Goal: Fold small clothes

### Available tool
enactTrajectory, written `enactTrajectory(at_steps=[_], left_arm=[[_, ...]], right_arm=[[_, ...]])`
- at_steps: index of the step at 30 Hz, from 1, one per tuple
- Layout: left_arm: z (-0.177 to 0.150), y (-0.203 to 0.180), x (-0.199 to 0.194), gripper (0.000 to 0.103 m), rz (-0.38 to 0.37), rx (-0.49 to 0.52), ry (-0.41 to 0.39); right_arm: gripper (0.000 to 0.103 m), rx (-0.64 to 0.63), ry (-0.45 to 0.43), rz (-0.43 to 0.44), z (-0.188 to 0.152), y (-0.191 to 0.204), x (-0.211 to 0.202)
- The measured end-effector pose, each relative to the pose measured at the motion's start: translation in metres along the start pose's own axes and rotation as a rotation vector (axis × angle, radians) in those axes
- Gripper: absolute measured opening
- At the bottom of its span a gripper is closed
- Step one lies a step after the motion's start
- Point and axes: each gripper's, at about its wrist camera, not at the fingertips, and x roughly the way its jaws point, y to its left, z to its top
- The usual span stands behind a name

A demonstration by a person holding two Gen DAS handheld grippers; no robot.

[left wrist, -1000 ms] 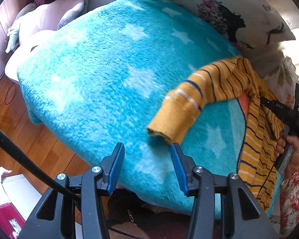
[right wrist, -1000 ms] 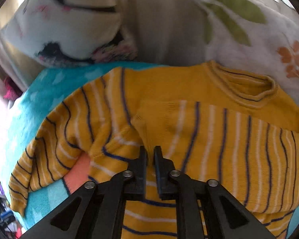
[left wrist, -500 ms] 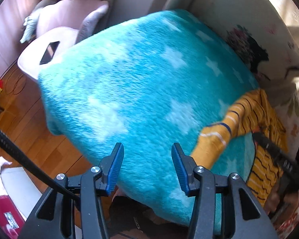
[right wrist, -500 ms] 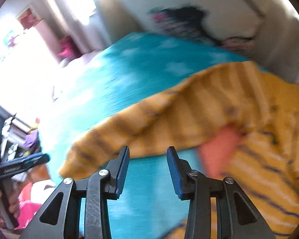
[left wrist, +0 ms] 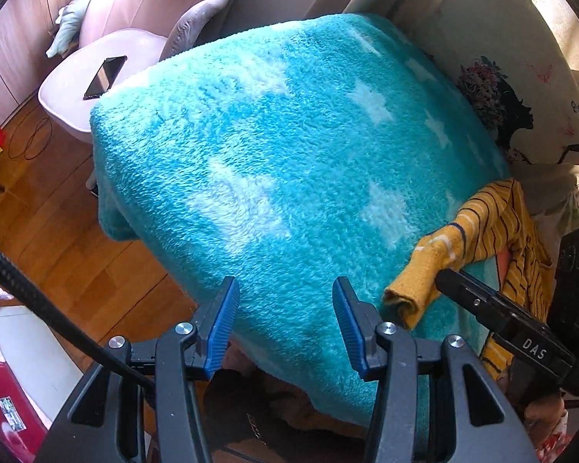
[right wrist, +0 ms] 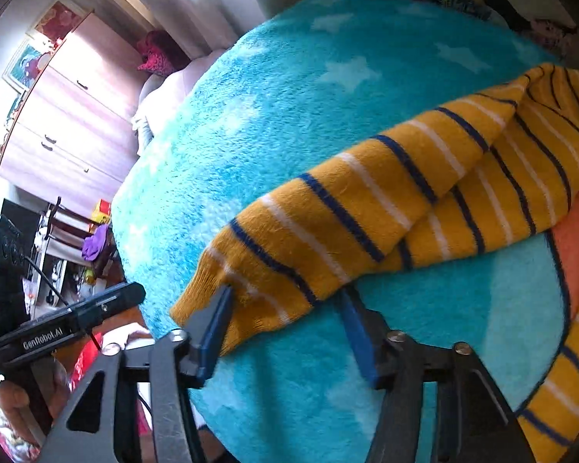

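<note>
The striped yellow sweater (right wrist: 463, 177) is spread on the turquoise star blanket (right wrist: 289, 96). Its sleeve cuff (right wrist: 227, 289) is straddled by the opening right tongs (right wrist: 285, 332), unpinched, ready for folding. The left tongs (left wrist: 285, 324) are held half-open, empty, alongside.

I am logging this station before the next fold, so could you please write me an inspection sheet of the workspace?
Surface: fluffy turquoise blanket with white stars.
Job's things: yellow striped sweater, one sleeve stretched out across the blanket.
Clutter: phone on the pink chair.
Grippers: left tool open, nothing between its fingers; right tool opening, sleeve cuff between its fingers.
Cables: black cable beside the left tool.
Surroundings: printed pillow, wooden floor, dresser.
</note>
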Motion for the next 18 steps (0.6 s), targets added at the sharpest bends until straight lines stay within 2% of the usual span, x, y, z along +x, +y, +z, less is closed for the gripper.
enactTrajectory(at_steps=[2,3,4,5,6,8,12,15,18], left_arm=[[-0.001,0.000,0.003,0.049,0.002,-0.010,0.006],[-0.002,0.001,0.005,0.049,0.002,-0.011,0.011],[-0.002,0.002,0.006,0.049,0.003,-0.013,0.016],[-0.003,0.002,0.007,0.049,0.004,-0.013,0.019],[-0.004,0.002,0.007,0.049,0.004,-0.016,0.019],[-0.005,0.000,0.006,0.049,0.006,-0.011,0.016],[-0.005,-0.012,0.003,0.049,0.006,-0.003,0.004],[-0.010,-0.029,-0.003,0.049,-0.001,0.016,-0.019],[-0.021,-0.050,-0.011,0.049,-0.005,0.045,-0.048]], right_arm=[[0.069,0.029,-0.019,0.004,0.000,0.006,0.005],[0.062,0.029,-0.026,0.003,0.006,0.010,0.010],[0.050,0.032,-0.025,0.008,0.006,0.011,0.011],[0.017,0.039,0.000,0.024,0.007,0.011,0.015],[0.013,0.052,0.015,0.028,0.007,0.009,0.016],[0.008,0.049,0.011,0.033,0.006,0.008,0.009],[0.007,0.002,-0.030,0.042,0.009,0.005,-0.031],[0.007,-0.063,-0.097,0.039,0.014,-0.001,-0.082],[0.007,-0.093,-0.189,-0.001,0.014,-0.030,-0.146]])
